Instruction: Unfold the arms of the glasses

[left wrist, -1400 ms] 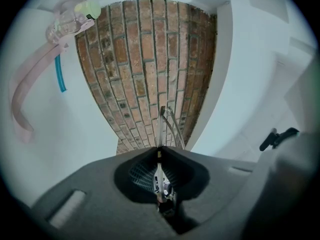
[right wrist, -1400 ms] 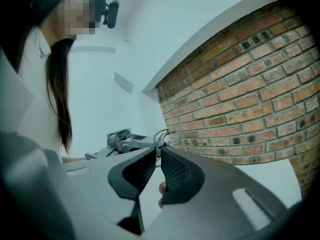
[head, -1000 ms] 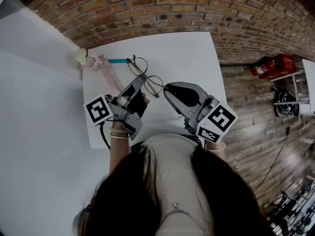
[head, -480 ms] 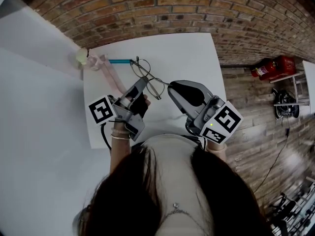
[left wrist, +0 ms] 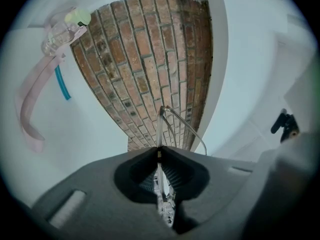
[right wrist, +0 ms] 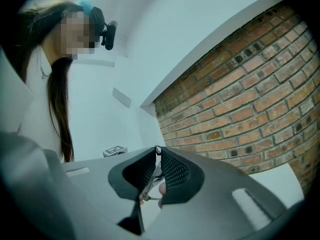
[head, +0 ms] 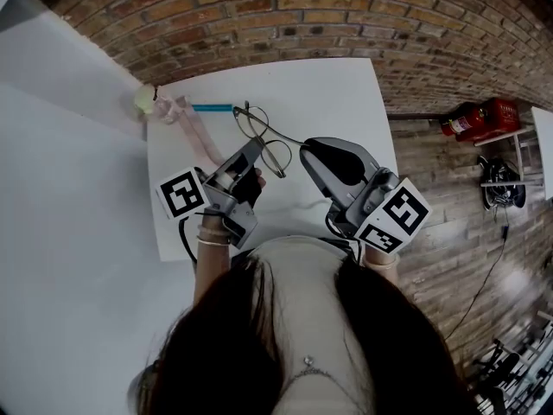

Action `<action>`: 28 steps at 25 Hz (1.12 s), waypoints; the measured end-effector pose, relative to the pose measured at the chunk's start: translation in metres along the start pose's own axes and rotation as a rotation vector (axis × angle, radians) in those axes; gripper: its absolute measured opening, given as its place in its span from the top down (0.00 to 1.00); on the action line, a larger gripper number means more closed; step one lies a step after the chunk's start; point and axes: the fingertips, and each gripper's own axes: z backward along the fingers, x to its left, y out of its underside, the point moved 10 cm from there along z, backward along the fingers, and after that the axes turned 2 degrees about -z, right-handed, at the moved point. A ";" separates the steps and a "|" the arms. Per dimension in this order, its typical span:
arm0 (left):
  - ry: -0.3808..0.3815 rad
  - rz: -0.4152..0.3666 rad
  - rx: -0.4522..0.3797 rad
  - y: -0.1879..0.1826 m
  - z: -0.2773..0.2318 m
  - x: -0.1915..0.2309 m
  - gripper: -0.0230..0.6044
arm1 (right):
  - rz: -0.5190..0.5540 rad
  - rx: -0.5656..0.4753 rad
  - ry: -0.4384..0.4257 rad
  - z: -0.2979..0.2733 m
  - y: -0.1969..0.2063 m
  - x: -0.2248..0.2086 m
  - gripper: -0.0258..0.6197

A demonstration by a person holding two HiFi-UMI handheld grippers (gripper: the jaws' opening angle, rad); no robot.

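Note:
The thin wire-rimmed glasses (head: 262, 133) hang above the white table (head: 337, 93), held between both grippers. My left gripper (head: 256, 146) is shut on the frame near one lens; in the left gripper view the wire rims (left wrist: 172, 124) stick out past the closed jaws of that gripper (left wrist: 159, 151). My right gripper (head: 304, 148) is shut on the end of one thin arm, which stretches from the lenses to its jaws. In the right gripper view the metal arm (right wrist: 150, 181) lies pinched between the pads of that gripper (right wrist: 157, 153).
A pink strap (head: 195, 131), a teal pen (head: 210, 107) and a yellow-green object (head: 142, 99) lie at the table's far left corner. A brick wall (head: 285, 15) runs behind the table. Red fire extinguishers (head: 473, 115) stand on the floor at the right.
Both grippers and the glasses have drifted slightly right and away from me. The right gripper has moved a little further right, and the arm now stretches out from the lenses.

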 end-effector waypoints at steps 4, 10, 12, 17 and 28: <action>-0.014 -0.010 0.018 0.003 0.000 0.001 0.93 | 0.001 -0.017 0.010 0.002 -0.002 0.002 0.91; -0.026 -0.020 0.046 0.007 -0.002 0.002 0.93 | 0.001 -0.036 0.022 0.005 -0.006 0.002 0.91; -0.026 -0.020 0.050 0.008 -0.002 0.002 0.93 | 0.000 -0.040 0.025 0.005 -0.006 0.003 0.91; -0.044 -0.052 0.070 0.008 -0.001 0.001 0.93 | -0.005 -0.052 0.036 0.006 -0.010 0.003 0.91; -0.108 -0.156 0.124 0.007 0.002 0.009 0.93 | 0.000 -0.069 0.058 0.006 -0.015 0.000 0.91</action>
